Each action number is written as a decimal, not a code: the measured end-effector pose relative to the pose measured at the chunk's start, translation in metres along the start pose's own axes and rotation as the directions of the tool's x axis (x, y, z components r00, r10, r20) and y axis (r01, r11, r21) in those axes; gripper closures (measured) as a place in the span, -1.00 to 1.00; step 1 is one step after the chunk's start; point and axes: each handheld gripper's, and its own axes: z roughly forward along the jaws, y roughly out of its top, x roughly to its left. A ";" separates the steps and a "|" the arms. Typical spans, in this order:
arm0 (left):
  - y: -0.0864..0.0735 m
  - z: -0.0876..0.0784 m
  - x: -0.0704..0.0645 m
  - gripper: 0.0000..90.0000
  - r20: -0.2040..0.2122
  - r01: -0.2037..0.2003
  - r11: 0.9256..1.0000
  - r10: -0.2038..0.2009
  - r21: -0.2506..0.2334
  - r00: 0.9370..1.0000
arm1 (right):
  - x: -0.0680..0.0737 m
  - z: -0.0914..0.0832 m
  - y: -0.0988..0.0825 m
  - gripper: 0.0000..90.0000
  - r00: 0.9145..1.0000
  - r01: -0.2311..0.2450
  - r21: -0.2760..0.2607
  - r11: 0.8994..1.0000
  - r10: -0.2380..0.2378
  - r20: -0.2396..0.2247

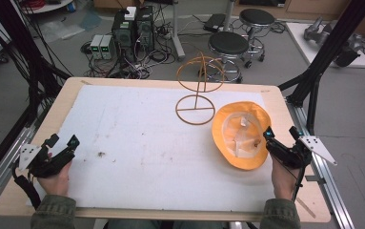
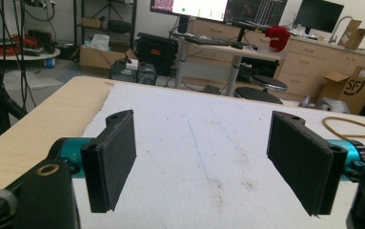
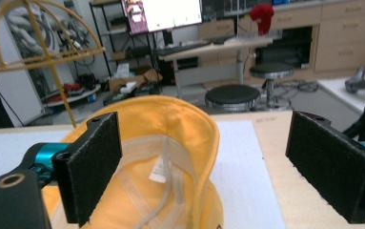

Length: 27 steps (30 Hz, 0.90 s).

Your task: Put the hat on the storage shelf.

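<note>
Hat (image 1: 241,135), yellow and turned crown-down with its lining up, lies at the right side of the counter (image 1: 37,143) in the high view, on the white mat (image 1: 147,143). The right hand-held gripper (image 1: 271,138) sits just at the hat's right brim, pointing left toward it, so the hat lies straight ahead of that tool. The left hand-held gripper (image 1: 65,147) rests well apart at the counter's left edge, far from the hat; the right hand is plainly the nearer one. A wire hat stand (image 1: 197,88) rises just behind the hat, its round base (image 1: 195,109) on the mat beside the brim.

In the left gripper view, the left hand-held gripper (image 2: 201,167) has its jaws spread wide with nothing between them but bare mat (image 2: 204,138); it is released and touches nothing. A loop of the stand's base (image 2: 351,125) shows at the right edge.

In the right gripper view, the right hand-held gripper (image 3: 204,167) is likewise released, jaws spread wide. The hat's near brim (image 3: 204,143) rises between them, closer to the left jaw, which stands over the hat's interior; whether it touches the fabric I cannot tell. The right jaw hangs outside the brim over the counter (image 3: 275,143). The stand's wire dome (image 3: 32,38) stands beyond, up and to the left. Closing here would likely pinch the brim.
</note>
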 end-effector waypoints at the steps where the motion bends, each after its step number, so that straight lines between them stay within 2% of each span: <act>1: 0.000 0.000 0.000 -0.44 -0.002 -0.002 1.000 0.002 0.000 1.000 | -0.001 0.002 -0.001 -0.76 1.000 0.002 0.013 1.000 -0.002 0.004; 3: 0.000 -0.001 0.000 -0.44 -0.003 -0.003 1.000 0.003 -0.001 1.000 | -0.005 0.009 -0.002 -0.76 1.000 -0.012 0.055 0.998 0.012 0.003; 5: 0.000 -0.002 0.000 -0.44 -0.005 -0.003 1.000 0.003 -0.002 1.000 | -0.005 0.011 -0.002 -0.76 1.000 -0.016 0.066 0.998 0.016 0.007; 12: 0.000 -0.001 0.002 -0.44 -0.008 0.001 1.000 -0.001 0.000 1.000 | -0.006 0.025 0.004 -0.76 1.000 0.000 0.130 0.991 -0.003 0.022; 13: 0.000 -0.001 0.002 -0.44 -0.008 0.000 1.000 0.000 0.000 1.000 | -0.005 0.030 0.005 -0.76 1.000 0.004 0.155 0.988 -0.008 0.024; 18: 0.000 -0.001 0.002 -0.44 -0.006 0.000 1.000 0.000 -0.001 1.000 | -0.003 0.038 0.006 -0.76 0.999 0.015 0.200 0.980 -0.021 0.030; 19: 0.000 -0.001 0.002 -0.44 -0.006 0.001 1.000 -0.001 0.000 1.000 | -0.003 0.041 0.006 -0.66 0.999 0.018 0.222 0.975 -0.025 0.028; 22: 0.000 0.000 0.003 -0.44 -0.005 0.002 1.000 -0.002 0.001 1.000 | -0.003 0.044 0.006 -0.64 0.999 0.020 0.232 0.972 -0.028 0.030; 23: 0.000 0.000 0.003 -0.44 -0.005 0.002 1.000 -0.002 0.002 1.000 | -0.003 0.047 0.005 -0.63 0.999 0.020 0.259 0.966 -0.030 0.036; 27: 0.000 -0.001 0.002 -0.44 -0.007 0.002 1.000 -0.002 0.001 1.000 | -0.004 0.051 0.003 -0.59 0.999 0.013 0.285 0.958 -0.025 0.039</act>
